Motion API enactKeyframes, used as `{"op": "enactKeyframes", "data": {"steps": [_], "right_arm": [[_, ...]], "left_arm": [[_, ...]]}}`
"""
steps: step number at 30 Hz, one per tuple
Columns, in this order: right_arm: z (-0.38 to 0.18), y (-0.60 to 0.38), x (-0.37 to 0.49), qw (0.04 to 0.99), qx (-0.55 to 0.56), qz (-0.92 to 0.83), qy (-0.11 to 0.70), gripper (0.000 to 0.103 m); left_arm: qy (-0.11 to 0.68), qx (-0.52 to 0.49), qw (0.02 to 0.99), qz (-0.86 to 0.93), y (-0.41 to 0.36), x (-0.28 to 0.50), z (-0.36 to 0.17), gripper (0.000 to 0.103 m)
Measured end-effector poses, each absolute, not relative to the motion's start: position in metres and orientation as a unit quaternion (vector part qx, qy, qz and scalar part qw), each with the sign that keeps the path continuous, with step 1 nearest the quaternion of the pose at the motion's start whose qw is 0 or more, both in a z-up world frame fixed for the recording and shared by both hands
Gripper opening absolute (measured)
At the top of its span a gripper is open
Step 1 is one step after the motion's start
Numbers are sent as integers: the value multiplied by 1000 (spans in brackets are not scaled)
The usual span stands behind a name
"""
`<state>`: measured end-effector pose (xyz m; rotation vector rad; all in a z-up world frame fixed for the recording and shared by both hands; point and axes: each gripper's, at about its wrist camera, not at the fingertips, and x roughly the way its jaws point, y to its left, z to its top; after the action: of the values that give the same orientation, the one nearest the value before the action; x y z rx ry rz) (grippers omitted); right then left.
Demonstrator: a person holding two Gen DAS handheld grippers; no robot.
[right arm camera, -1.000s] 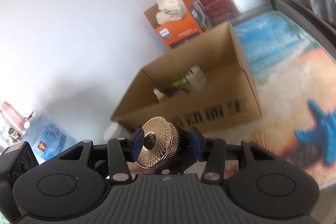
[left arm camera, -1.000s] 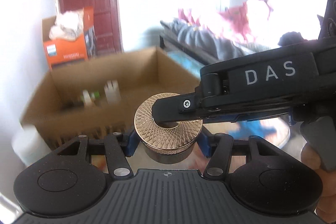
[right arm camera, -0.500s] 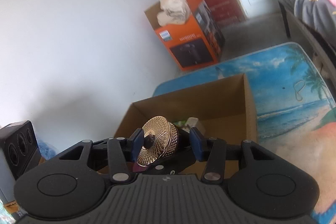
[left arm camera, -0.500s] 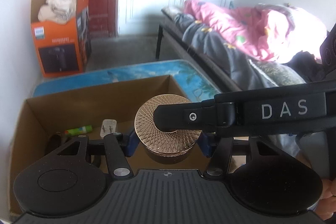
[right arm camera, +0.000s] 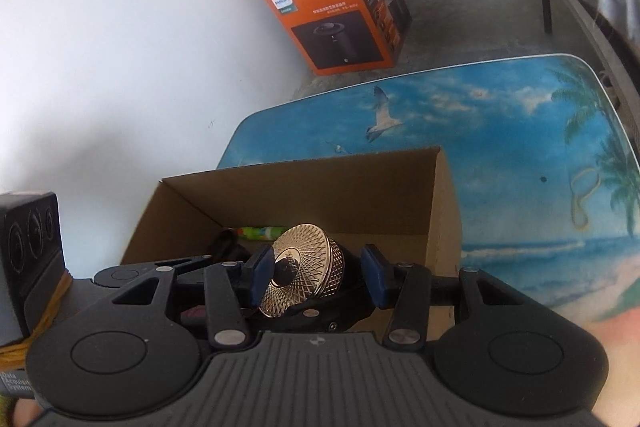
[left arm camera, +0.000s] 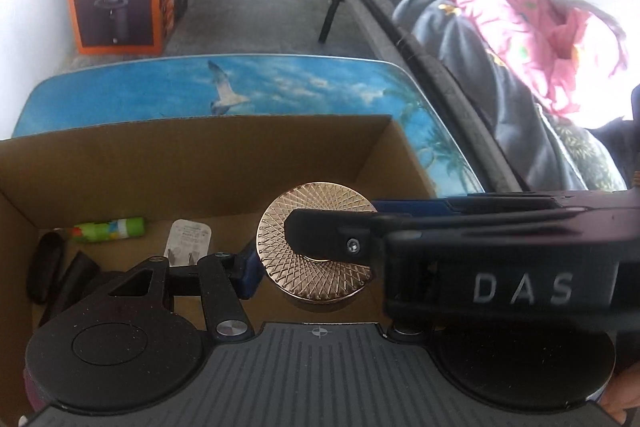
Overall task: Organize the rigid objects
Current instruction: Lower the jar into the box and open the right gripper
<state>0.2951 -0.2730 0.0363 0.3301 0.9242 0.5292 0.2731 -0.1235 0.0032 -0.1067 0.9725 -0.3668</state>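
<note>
A dark jar with a gold patterned lid (left arm camera: 316, 251) hangs over the open cardboard box (left arm camera: 200, 155), held by both grippers. My left gripper (left arm camera: 316, 267) is shut on its sides; the blue left pad (left arm camera: 248, 275) presses the lid's rim, and the right pad is hidden. My right gripper (right arm camera: 316, 279) is shut on the jar (right arm camera: 308, 267) end to end, one pad on the lid's face and one at the dark base. Its black finger crosses the lid in the left wrist view. In the box (right arm camera: 320, 187) lie a green tube (left arm camera: 108, 229), a white packet (left arm camera: 186, 243) and dark items (left arm camera: 44, 267).
The box stands on a beach-print tabletop (right arm camera: 480, 131) with a rubber band (right arm camera: 582, 195) on it. An orange carton (right arm camera: 336, 15) stands on the floor by the white wall. A bed with pink and grey bedding (left arm camera: 500, 27) runs along the right. A black device (right arm camera: 28, 239) sits at the left.
Both grippers carried the jar together from in front of the box to above its opening. The views now look down into the box. The grip on the jar is unchanged.
</note>
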Motion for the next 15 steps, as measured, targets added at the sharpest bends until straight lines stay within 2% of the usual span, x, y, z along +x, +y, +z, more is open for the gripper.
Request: {"op": "enactKeyframes", "data": {"steps": [15], "right_arm": [[41, -262, 319, 860, 105, 255, 430, 49]], "left_arm": [[488, -50, 854, -171, -133, 301, -7, 58]]}}
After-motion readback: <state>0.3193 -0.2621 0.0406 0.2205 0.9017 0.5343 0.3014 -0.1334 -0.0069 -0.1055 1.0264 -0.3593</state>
